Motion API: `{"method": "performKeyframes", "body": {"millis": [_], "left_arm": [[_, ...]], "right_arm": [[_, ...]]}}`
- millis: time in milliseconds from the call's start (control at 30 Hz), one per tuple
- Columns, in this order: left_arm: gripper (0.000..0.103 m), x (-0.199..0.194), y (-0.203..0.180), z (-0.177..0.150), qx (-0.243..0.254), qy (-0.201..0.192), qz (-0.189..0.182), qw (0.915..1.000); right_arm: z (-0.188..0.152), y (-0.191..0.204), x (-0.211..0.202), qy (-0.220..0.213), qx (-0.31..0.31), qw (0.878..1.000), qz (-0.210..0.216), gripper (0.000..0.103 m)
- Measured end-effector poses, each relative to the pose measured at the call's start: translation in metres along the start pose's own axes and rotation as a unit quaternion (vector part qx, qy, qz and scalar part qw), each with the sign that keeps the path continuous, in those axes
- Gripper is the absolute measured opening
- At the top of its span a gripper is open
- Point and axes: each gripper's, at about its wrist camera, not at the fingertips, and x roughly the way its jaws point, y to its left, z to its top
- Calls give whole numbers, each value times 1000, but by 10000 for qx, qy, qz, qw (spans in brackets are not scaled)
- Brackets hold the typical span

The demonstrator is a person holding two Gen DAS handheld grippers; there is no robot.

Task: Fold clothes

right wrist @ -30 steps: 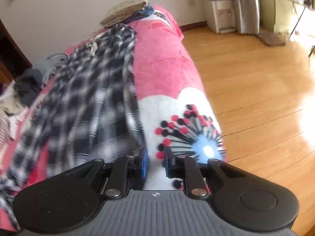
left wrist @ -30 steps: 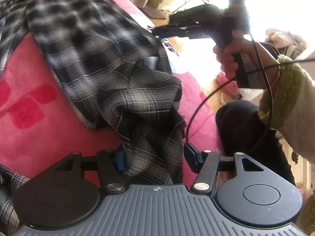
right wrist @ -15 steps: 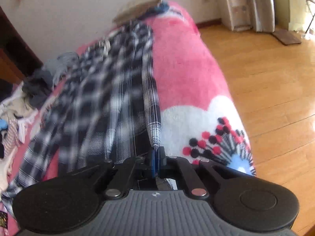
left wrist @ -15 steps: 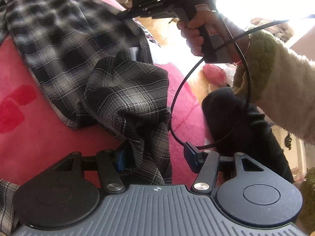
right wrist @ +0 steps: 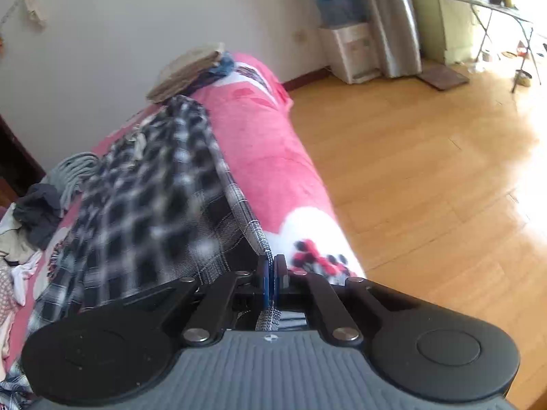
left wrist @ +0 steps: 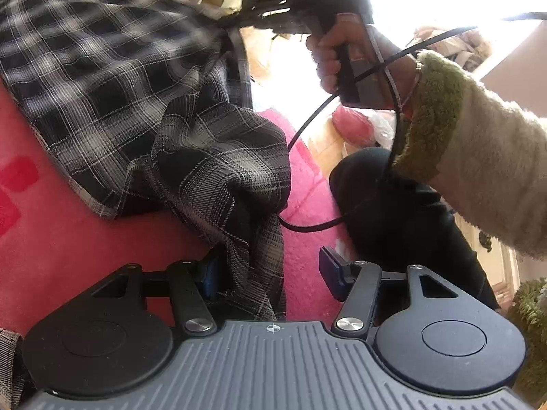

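Observation:
A black-and-white plaid shirt [left wrist: 112, 78] lies spread on a pink blanket [left wrist: 51, 239]; it also shows in the right wrist view [right wrist: 147, 205]. My left gripper [left wrist: 270, 273] is open, with a bunched fold of the shirt hanging between its fingers against the left pad. My right gripper [right wrist: 272, 273] is shut on the shirt's edge and lifts it; it also shows in the left wrist view [left wrist: 239, 17], held high with the cloth pulled taut.
The pink blanket [right wrist: 266, 157] covers a bed beside a wooden floor [right wrist: 427, 171]. Folded clothes [right wrist: 188, 68] sit at the bed's far end, loose garments [right wrist: 37, 212] at its left. The person's sleeve [left wrist: 478, 157] and a cable [left wrist: 342, 102] are at right.
My right gripper closed on the shirt's edge and lifted it up and back. The left gripper stayed open with the fold between its fingers.

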Motion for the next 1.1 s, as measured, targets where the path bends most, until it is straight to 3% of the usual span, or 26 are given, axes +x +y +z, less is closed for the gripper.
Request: {"method": "performKeyframes", "body": {"millis": [67, 200, 300, 367, 433, 600, 700, 867, 967, 1100], "left_arm": [[58, 0, -1, 0, 56, 23, -5, 10000], [58, -2, 3, 1, 55, 49, -21, 10000], [58, 1, 7, 1, -30, 72, -71, 9999], [58, -2, 9, 1, -34, 69, -47, 10000], [58, -9, 12, -1, -55, 49, 12, 10000], [62, -37, 36, -1, -446, -231, 199, 9985], [71, -52, 55, 3, -826, -554, 330, 9945], [70, -73, 84, 12, -1456, -1083, 575, 9817], [64, -48, 92, 27, -1657, -1181, 954, 9744], [50, -21, 101, 35, -1904, -1002, 1328, 9675]], "right_arm": [[-1, -6, 7, 26, 50, 9999, -126, 2], [-3, -8, -6, -214, 247, 9995, 17, 2], [-9, -11, 6, 117, 182, 9998, -24, 2], [-14, -26, 21, 539, 566, 9968, 177, 3], [-14, -35, 18, 524, 882, 9942, 329, 4], [-22, -45, -4, 469, 1039, 9925, 446, 41], [-27, -49, -16, 482, 1123, 9906, 616, 46], [-36, -48, -25, 657, 1239, 9868, 813, 47], [-43, -42, -26, 781, 1184, 9862, 850, 47], [-51, -36, -26, 935, 1142, 9851, 883, 47]]}}
